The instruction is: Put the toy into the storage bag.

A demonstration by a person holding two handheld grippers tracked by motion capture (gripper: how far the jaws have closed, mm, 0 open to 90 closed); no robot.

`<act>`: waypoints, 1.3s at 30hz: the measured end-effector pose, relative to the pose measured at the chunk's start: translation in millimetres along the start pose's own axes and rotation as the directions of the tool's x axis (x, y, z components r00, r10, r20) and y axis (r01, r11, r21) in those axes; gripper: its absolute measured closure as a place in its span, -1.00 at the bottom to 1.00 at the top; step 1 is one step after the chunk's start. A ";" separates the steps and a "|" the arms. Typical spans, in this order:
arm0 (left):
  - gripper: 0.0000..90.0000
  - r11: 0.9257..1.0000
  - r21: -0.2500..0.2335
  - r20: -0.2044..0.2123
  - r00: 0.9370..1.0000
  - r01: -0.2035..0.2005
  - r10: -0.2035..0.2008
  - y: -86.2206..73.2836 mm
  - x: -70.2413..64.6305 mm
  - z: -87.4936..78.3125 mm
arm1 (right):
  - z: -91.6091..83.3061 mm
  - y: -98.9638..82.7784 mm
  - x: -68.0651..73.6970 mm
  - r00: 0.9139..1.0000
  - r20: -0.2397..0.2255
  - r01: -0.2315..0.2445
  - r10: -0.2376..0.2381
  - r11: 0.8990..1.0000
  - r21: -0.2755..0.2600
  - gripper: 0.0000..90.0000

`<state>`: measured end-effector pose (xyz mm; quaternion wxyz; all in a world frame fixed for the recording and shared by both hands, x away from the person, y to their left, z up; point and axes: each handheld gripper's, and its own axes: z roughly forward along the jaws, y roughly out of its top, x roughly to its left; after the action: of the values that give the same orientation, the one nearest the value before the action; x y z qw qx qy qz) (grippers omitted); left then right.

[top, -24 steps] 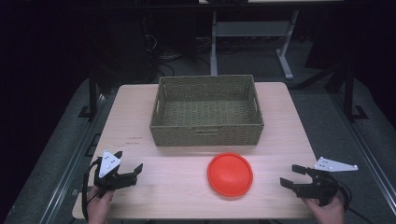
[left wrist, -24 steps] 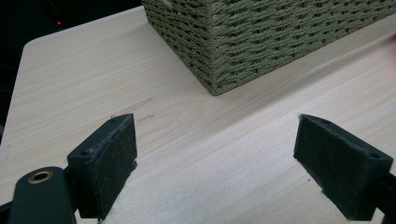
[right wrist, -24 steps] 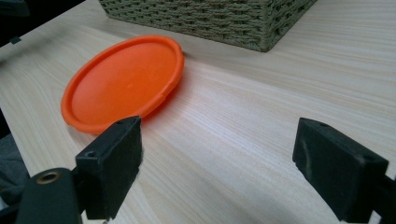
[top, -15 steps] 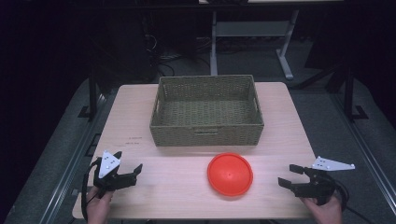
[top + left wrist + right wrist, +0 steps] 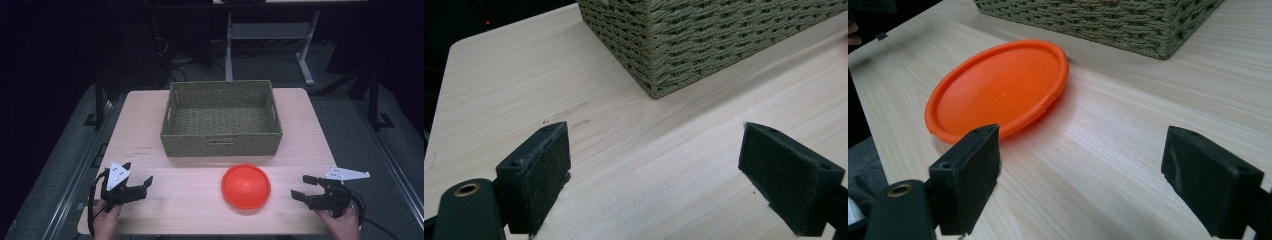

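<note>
Moved: the right gripper [image 5: 305,186] had crept slightly left toward the plate [image 5: 246,186]; the left gripper [image 5: 140,183] had kept its place.
Right gripper: jaws spread wide, nothing between them, low over the table [image 5: 200,210].
Left gripper: jaws released, empty.
Plate: orange, flat on the table, just in front of the basket [image 5: 220,145], near the right gripper.

1. I am working in what looks like a lab or test room: a dark space lit over one pale wooden surface [image 5: 150,135].
2. Grey carpet [image 5: 65,165] is lying around it.
3. A white metal stand [image 5: 270,35] is standing behind, with cables [image 5: 170,55] trailing across the floor.
4. Black frame posts [image 5: 372,95] are flanking the surface.
</note>
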<state>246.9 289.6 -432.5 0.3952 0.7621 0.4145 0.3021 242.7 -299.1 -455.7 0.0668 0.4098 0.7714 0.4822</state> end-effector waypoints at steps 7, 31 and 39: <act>-0.72 1.000 -0.003 0.001 1.000 -0.004 0.004 -0.2 -0.4 -0.1 | 6.0 10.1 8.8 1.000 -0.021 0.024 -0.023 1.000 0.011 -0.66; -0.72 1.000 0.004 -0.001 1.000 -0.011 0.011 -0.4 0.1 0.4 | 51.8 61.3 21.9 0.992 -0.064 0.118 -0.110 0.982 0.150 -0.63; -0.72 1.000 0.002 0.003 1.000 -0.014 0.014 -0.2 -0.7 0.3 | 71.1 69.2 18.9 0.992 -0.084 0.108 -0.093 0.971 0.211 -0.57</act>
<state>246.8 289.0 -432.9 0.3928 0.7657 0.4090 0.3034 305.0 -223.2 -432.3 0.0180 0.3570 0.8408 0.4065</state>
